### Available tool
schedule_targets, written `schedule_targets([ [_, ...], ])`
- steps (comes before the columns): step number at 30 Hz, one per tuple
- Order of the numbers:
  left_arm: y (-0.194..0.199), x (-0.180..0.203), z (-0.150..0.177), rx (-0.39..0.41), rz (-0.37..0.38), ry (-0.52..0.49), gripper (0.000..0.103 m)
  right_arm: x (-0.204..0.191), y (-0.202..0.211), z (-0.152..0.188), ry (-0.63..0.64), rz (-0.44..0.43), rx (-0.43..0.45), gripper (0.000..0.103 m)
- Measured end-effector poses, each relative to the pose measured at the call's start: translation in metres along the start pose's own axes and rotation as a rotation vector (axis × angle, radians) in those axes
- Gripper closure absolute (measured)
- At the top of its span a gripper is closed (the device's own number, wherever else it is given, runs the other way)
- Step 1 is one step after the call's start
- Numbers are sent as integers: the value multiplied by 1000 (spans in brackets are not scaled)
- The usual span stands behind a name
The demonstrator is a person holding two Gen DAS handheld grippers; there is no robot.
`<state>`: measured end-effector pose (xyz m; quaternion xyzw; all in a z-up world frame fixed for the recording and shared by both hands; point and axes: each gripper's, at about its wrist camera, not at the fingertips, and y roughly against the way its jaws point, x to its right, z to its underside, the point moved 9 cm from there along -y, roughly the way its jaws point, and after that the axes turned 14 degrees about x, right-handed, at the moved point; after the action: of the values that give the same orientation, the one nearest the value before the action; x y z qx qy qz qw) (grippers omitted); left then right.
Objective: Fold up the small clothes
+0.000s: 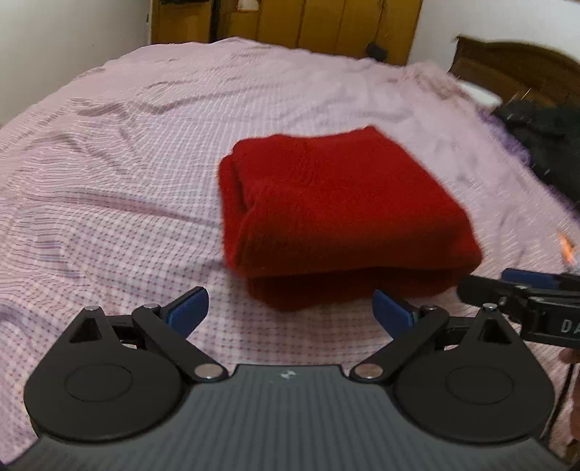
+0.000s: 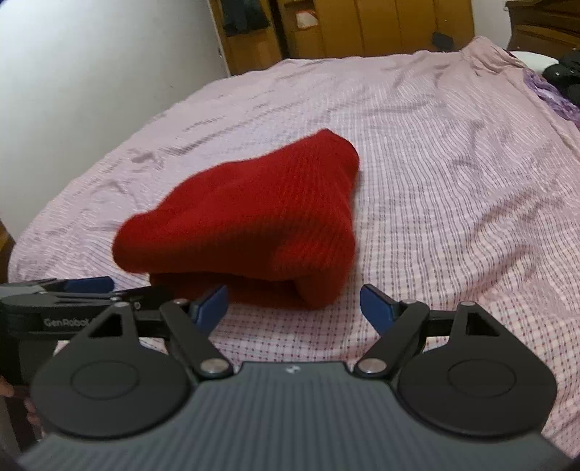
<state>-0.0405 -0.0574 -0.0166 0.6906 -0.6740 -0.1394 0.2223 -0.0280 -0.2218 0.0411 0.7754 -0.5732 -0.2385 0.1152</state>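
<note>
A folded knit garment (image 1: 337, 210) in solid deep red, with a fine ribbed texture, lies on a pale pink bedsheet (image 1: 108, 181) patterned with a small check of darker red and purple lines. The left gripper (image 1: 290, 311) and the right gripper (image 2: 293, 304) each have matte black linkage, dark grey ribbed bodies and bright blue fingertip pads (image 1: 188, 308). Behind the bed stand honey-brown wooden cupboards (image 1: 326, 21) against a white wall (image 1: 72, 43). A dark brown wooden headboard (image 1: 514, 69) sits at the right, near black clothing (image 1: 543, 141).

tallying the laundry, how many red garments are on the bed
1. A folded red knit garment lies on the pink checked bedsheet, just ahead of both open grippers. A dark heap by the headboard could hide more.
</note>
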Motion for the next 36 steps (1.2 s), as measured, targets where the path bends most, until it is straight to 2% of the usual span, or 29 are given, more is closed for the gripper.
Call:
schedule_targets([
  [2,-2,0,4,-15,-26,-25,3,0,-1,5,-9,8,-5,21],
  [12,-25,14,29,-64,-42,-103,3,1,-17,33,-8,62,-49,21],
  [17,-39,16,39,-99,-38,-90,3,6,-24,41,-21,77,-76,22],
  [36,-45,15,46,-73,-51,-102,3,6,-23,49,-39,100,-81,22],
])
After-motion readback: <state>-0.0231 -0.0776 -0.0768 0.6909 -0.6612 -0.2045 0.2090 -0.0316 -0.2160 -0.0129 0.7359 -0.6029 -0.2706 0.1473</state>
